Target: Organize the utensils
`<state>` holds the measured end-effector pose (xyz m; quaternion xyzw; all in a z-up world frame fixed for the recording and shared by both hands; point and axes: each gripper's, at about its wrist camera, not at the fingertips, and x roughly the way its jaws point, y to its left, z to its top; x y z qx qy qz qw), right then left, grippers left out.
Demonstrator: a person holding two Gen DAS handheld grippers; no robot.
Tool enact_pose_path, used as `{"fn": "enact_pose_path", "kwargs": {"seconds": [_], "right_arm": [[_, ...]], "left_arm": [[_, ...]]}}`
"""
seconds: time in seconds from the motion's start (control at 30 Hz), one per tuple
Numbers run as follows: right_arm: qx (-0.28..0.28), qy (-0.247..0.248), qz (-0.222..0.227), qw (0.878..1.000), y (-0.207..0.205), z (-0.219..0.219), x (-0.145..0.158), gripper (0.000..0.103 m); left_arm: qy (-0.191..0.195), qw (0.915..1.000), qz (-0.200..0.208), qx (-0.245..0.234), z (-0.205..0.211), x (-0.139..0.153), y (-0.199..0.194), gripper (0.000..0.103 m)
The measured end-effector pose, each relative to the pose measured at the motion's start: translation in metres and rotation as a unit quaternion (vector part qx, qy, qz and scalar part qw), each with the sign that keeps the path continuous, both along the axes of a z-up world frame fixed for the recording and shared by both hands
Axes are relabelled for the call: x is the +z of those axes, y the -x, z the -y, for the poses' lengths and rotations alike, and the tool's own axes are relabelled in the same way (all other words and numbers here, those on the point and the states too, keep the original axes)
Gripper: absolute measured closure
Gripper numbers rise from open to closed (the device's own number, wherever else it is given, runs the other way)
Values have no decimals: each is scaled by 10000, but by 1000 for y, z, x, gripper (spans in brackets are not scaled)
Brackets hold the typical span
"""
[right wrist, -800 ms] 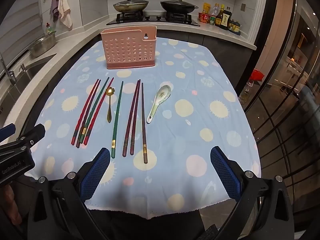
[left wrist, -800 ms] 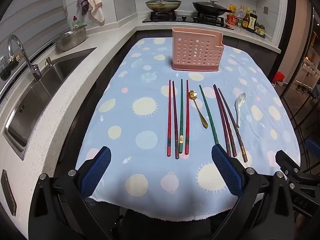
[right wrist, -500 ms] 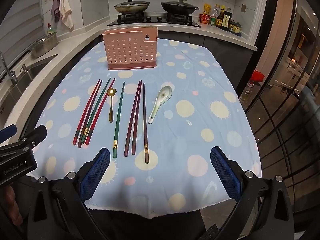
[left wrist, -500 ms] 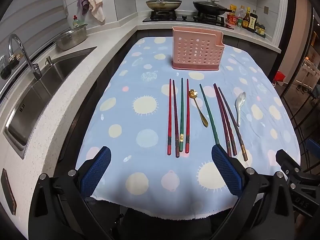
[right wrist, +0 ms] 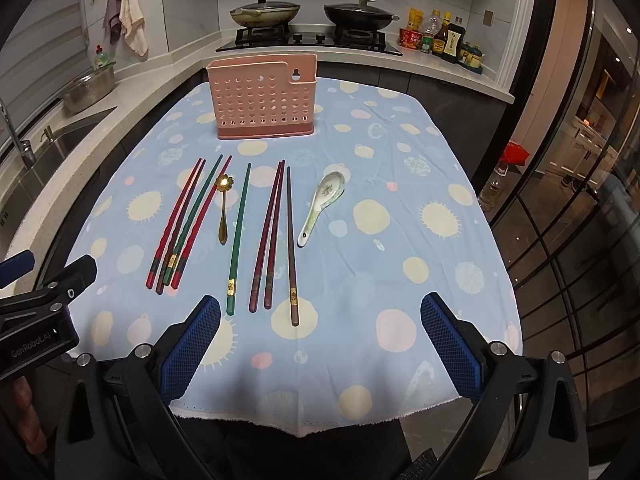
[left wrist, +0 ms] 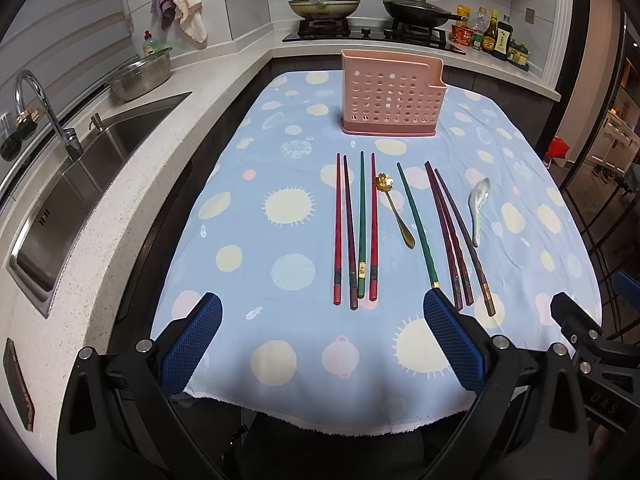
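Right wrist: chopsticks (right wrist: pixel 239 236) lie lengthwise, tips toward the pink holder (right wrist: pixel 262 98).

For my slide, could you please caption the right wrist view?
Open right claw above the spotted tablecloth; chopsticks, two spoons and pink holder ahead.

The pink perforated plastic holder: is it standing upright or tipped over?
Upright. The pink perforated plastic holder stands on its flat base on the dotted blue tablecloth.
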<state>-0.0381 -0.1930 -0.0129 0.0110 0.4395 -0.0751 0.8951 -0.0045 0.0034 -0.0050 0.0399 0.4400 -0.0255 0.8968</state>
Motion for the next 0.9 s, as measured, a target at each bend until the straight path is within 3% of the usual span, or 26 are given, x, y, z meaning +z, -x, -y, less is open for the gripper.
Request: {"fn": "enact_pose_path", "kwargs": {"seconds": [0.9], "right_arm": [[14, 103, 36, 9999, 2, -7, 0, 7]], "left_arm": [[-3, 10000, -9, 7, -1, 0, 0, 7]]}}
